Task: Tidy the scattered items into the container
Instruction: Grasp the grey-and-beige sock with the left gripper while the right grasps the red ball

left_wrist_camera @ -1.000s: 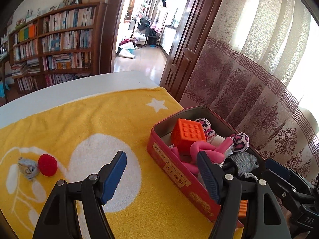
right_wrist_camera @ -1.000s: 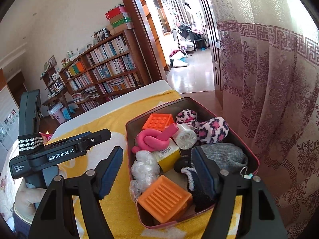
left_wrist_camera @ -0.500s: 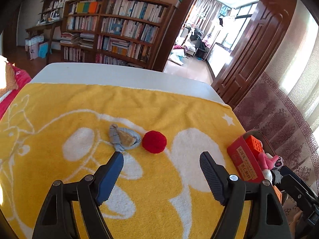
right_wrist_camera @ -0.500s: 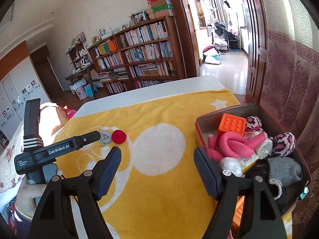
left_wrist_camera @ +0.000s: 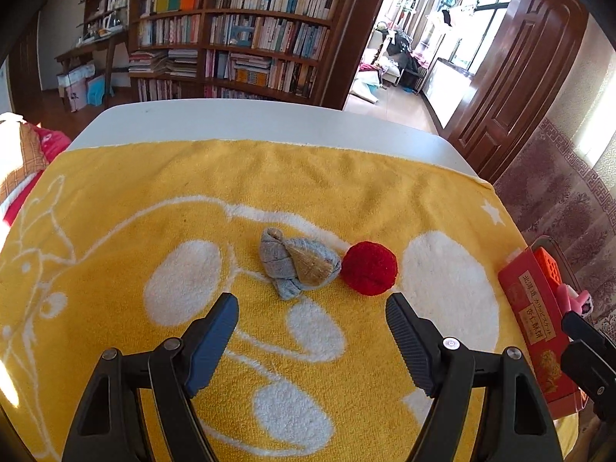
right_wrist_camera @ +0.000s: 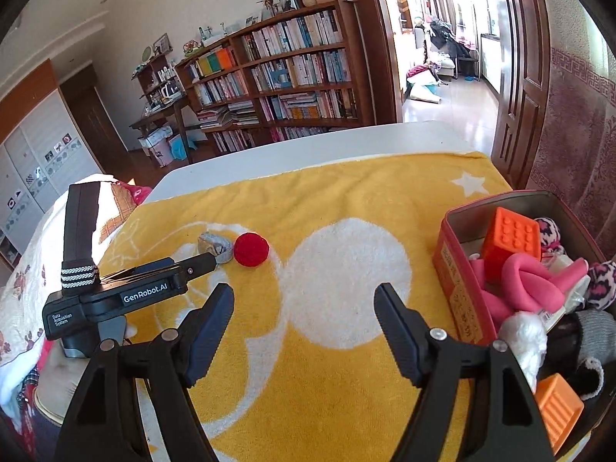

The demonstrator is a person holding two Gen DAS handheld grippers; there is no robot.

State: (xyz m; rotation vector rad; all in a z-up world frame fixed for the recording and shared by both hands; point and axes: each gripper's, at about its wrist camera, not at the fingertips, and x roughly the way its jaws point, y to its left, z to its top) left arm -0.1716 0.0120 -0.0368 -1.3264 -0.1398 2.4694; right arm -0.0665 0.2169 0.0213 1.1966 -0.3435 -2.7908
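Blue-padded fingers (left_wrist_camera: 215,337) of the left gripper (left_wrist_camera: 312,340) stood well apart with nothing between them, and they pointed down at the yellow towel (left_wrist_camera: 346,177) just short of a rolled grey sock (left_wrist_camera: 296,263) and a red pompom ball (left_wrist_camera: 369,267) that lay touching each other. A second earlier that same camera had looked over the red tin (left_wrist_camera: 539,331) with the two loose things far off at its left edge; now the tin had slid to the right margin and the sock and ball sat nearly centred ahead of the jaws, so the left hand had swung away from the container toward what remained to be tidied. The right gripper (right_wrist_camera: 304,325) had likewise swung off the tin (right_wrist_camera: 458,288), which had filled its view and now sat to its right, crammed with an orange block (right_wrist_camera: 510,240), a pink loop (right_wrist_camera: 539,281) and other soft items; its jaws were also spread and empty over bare towel. Judging by this, the sock and ball were the last strays, and the left hand seemed best placed to take one next.
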